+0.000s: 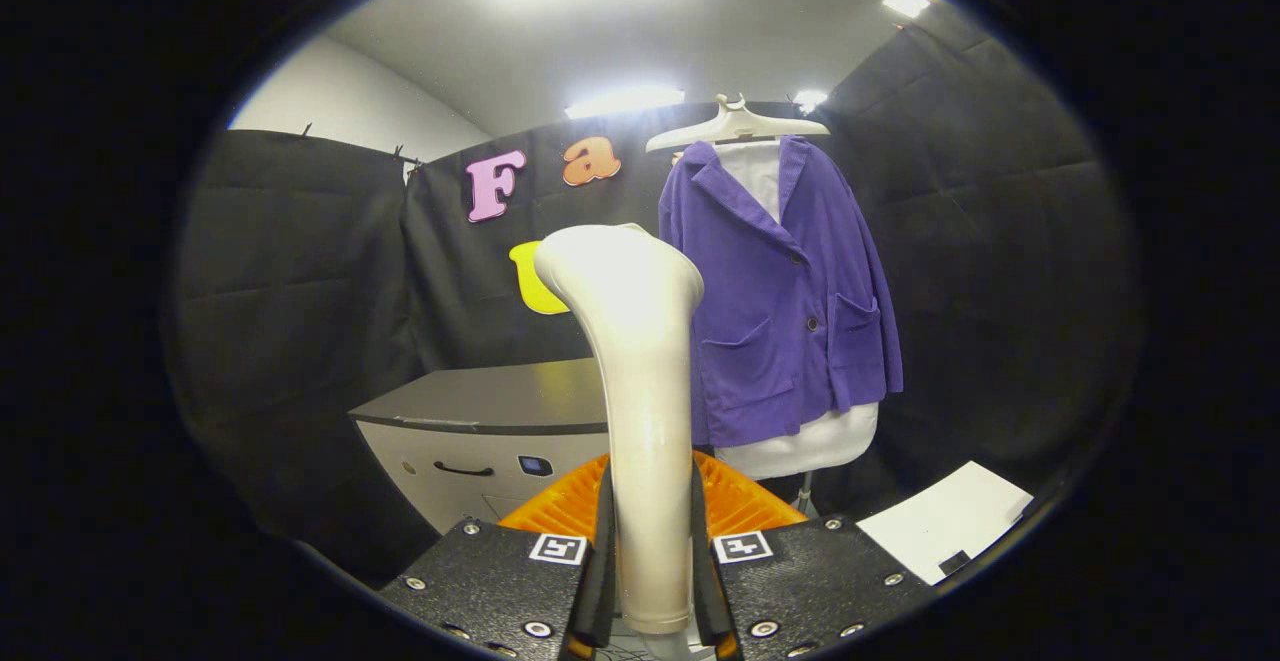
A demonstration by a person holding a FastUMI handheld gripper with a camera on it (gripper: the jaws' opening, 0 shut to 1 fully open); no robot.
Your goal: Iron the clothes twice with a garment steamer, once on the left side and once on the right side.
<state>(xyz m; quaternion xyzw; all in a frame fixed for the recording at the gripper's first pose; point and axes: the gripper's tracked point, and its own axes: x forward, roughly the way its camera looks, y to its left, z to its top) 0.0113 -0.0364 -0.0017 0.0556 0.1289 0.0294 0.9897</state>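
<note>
A cream-white garment steamer (pixel 640 371) stands upright between my fingers, its handle pinched from both sides and its flared head tilted away from me. My gripper (pixel 651 581) is shut on that handle. Beyond the steamer, a little to its right, a purple jacket (pixel 790 291) with two front pockets hangs over a white shirt (pixel 800 446) on a white hanger (pixel 737 124). The steamer head is short of the jacket's left edge and apart from it.
A grey cabinet (pixel 480 421) with a black drawer handle stands behind the steamer on the left. An orange ribbed object (pixel 740 501) lies just beyond the fingers. A white sheet (pixel 945 521) lies low on the right.
</note>
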